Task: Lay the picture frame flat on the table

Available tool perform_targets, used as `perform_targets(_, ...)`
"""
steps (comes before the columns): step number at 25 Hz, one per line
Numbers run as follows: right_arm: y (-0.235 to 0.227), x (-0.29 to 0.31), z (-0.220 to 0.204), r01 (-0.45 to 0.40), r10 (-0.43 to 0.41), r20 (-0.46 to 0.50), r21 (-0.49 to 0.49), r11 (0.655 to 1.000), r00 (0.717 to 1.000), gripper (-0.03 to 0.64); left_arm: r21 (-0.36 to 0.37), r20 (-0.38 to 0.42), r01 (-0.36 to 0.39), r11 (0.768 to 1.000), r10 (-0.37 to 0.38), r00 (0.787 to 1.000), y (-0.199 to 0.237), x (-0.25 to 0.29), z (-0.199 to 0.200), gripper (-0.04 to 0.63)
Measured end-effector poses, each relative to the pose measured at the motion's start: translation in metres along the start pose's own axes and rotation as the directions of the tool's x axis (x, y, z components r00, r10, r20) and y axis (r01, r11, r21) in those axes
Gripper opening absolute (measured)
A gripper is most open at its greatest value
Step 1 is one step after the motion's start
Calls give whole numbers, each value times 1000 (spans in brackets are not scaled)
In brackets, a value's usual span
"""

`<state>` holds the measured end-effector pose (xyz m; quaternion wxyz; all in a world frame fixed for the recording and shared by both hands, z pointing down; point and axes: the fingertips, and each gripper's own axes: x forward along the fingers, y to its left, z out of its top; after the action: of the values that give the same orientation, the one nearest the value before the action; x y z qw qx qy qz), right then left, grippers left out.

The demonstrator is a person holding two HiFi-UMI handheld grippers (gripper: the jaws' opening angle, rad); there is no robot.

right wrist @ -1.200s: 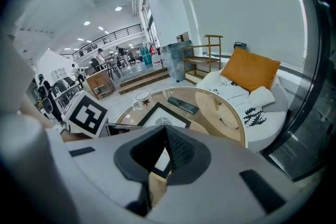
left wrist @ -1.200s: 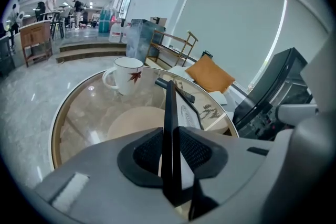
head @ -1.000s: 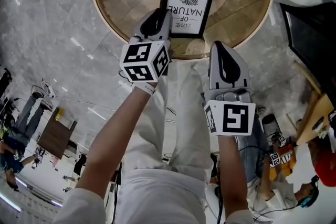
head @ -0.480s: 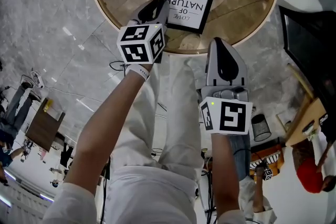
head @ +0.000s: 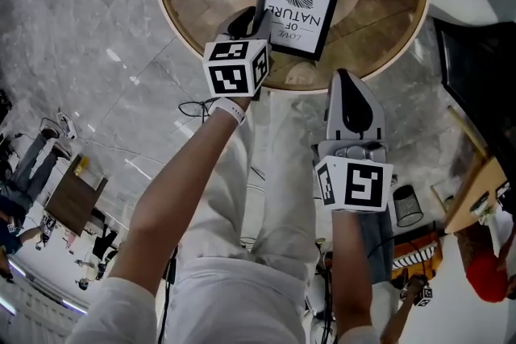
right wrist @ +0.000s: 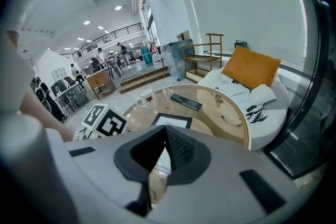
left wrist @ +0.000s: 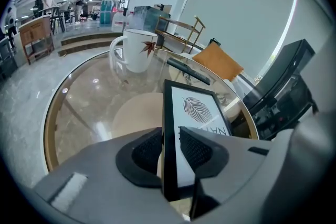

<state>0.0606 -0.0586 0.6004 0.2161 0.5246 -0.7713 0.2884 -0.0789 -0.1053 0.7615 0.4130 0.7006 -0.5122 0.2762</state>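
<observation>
A black picture frame with a feather print lies on the round glass table, its print facing up. My left gripper reaches down to the frame's near left edge. In the left gripper view the frame has its black edge between the two pads of that gripper. The jaws have just been opening, and a thin gap shows at the right pad. My right gripper hangs off the table's near rim, shut on nothing. In the right gripper view its tips meet, with the frame beyond them.
A white mug and a dark remote sit on the far part of the table. A white sofa with an orange cushion stands to the right. The person's legs and a grey marble floor are below.
My left gripper has sunk a little at the frame's left edge, and the frame looks flatter on the glass. The right gripper has kept still.
</observation>
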Motion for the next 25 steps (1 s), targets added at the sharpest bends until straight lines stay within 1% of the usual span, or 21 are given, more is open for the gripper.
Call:
perform_targets(4,3,-8,7,0,0,12,-7,1000,1000,5,13,-2,-27,1000,27,1000,2,-9,8,106)
perform_targets(7,6,-17,15,-3,3,17,-16,1000,1000,5,42,1,-24,999,24,1000,-3,-25,13,103)
perform_targets(10,7,-29,27,4,-4,27,-27,1000,1000,5,72,9,-15,997,14,1000,-13,-49,22,74)
perform_targets(16,14,-60,62,24,-22,49,-45,999,999,5,129,35,3,992,-7,999,-35,-118,43,24)
perform_targets(21,21,-94,94,35,-31,65,-65,997,997,5,147,66,32,989,-42,997,-58,-181,67,12)
perform_targets(25,27,-126,117,38,-33,70,-81,996,997,5,162,117,48,986,-67,991,-78,-234,93,5)
